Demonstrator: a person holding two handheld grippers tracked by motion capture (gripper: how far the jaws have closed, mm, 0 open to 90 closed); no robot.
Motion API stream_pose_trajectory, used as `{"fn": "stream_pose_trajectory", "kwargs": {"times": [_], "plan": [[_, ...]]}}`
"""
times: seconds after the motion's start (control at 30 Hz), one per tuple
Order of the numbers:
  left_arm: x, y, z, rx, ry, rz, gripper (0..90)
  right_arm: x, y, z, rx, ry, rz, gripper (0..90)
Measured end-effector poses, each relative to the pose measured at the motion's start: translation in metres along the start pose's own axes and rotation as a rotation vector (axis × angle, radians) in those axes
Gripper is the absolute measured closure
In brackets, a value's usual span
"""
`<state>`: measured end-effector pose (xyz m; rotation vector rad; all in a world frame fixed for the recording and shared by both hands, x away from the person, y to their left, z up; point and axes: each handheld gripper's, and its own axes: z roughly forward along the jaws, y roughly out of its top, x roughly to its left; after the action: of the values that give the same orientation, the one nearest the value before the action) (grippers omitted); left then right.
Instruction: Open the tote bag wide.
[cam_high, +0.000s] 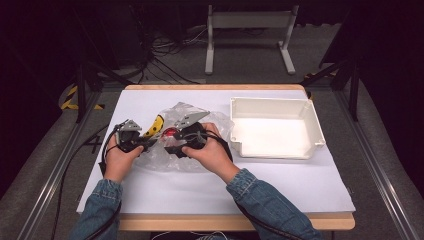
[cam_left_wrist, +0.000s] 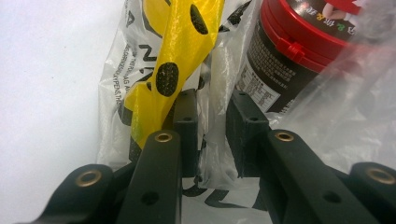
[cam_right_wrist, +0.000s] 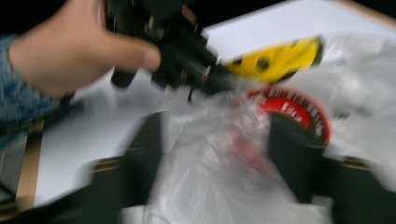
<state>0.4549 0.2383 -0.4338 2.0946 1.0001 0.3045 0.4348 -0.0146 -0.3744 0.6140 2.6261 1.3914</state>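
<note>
A clear plastic bag (cam_high: 200, 112) lies on the white table sheet, holding a red-lidded dark jar (cam_left_wrist: 289, 42) and a yellow piece with black spots (cam_left_wrist: 182, 42). My left gripper (cam_left_wrist: 212, 116) pinches the bag's printed film between its narrow-set pads, at the bag's left edge (cam_high: 149, 142). My right gripper (cam_high: 169, 140) comes in from the right, facing the left one. In the blurred right gripper view its jaws (cam_right_wrist: 217, 140) stand wide apart with loose film between them, and the jar's red lid (cam_right_wrist: 292, 109) lies just beyond.
A white plastic tray (cam_high: 310, 115) stands at the right of the table. The other hand (cam_right_wrist: 70, 51) and the left gripper (cam_right_wrist: 187, 51) are close ahead of my right gripper. The wooden table edge (cam_high: 235, 222) runs along the front.
</note>
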Motion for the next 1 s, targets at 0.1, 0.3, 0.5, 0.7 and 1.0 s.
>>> {"fn": "stream_pose_trajectory", "kwargs": {"times": [0.1,0.3,0.5,0.7,1.0], "plan": [[0.001,0.000,-0.001,-0.002,-0.003,-0.005,75.2,0.005,-0.004,-0.003,0.064,0.001,-0.041,88.0],[0.001,-0.001,0.000,-0.009,-0.009,-0.015,75.3,0.013,-0.019,-0.002,0.161,0.027,-0.053,89.7],[0.001,-0.001,0.002,-0.002,-0.015,-0.018,74.8,0.012,-0.043,0.013,0.265,0.062,-0.014,89.7],[0.002,-0.002,0.004,-0.004,-0.027,-0.028,73.5,0.014,-0.053,0.024,0.335,0.084,-0.011,89.7],[0.003,-0.001,-0.001,-0.051,-0.066,-0.063,57.0,0.015,-0.057,0.023,0.315,0.068,-0.017,70.7]]}}
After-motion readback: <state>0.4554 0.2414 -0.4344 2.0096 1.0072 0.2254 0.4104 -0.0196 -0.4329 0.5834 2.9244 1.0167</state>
